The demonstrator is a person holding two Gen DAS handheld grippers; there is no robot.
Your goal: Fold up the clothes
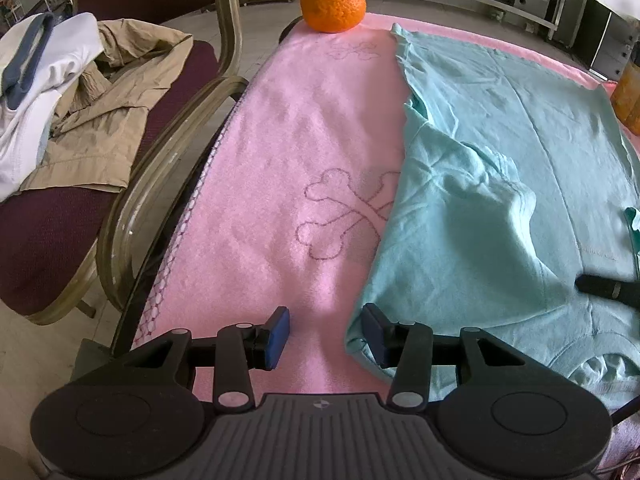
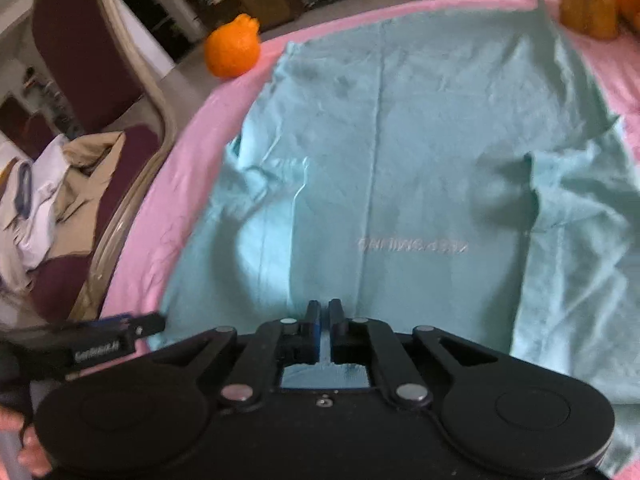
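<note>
Two grippers over one teal t-shirt (image 2: 400, 168) spread flat on a pink towel (image 1: 288, 152)

Left gripper (image 1: 326, 338) sits at the shirt's near left corner, jaws apart; one blue pad is over bare towel and the other is right at the shirt's edge, nothing pinched. Right gripper (image 2: 325, 312) is over the shirt's near middle with its jaws nearly together, and I can't see any cloth caught between them. Left sleeve lies folded in over the body. An orange (image 1: 333, 4) sits at the towel's far left corner, and a chair (image 1: 60, 220) beside the table has a beige jacket (image 1: 112, 112) and white clothes (image 1: 36, 92) piled on it.
</note>
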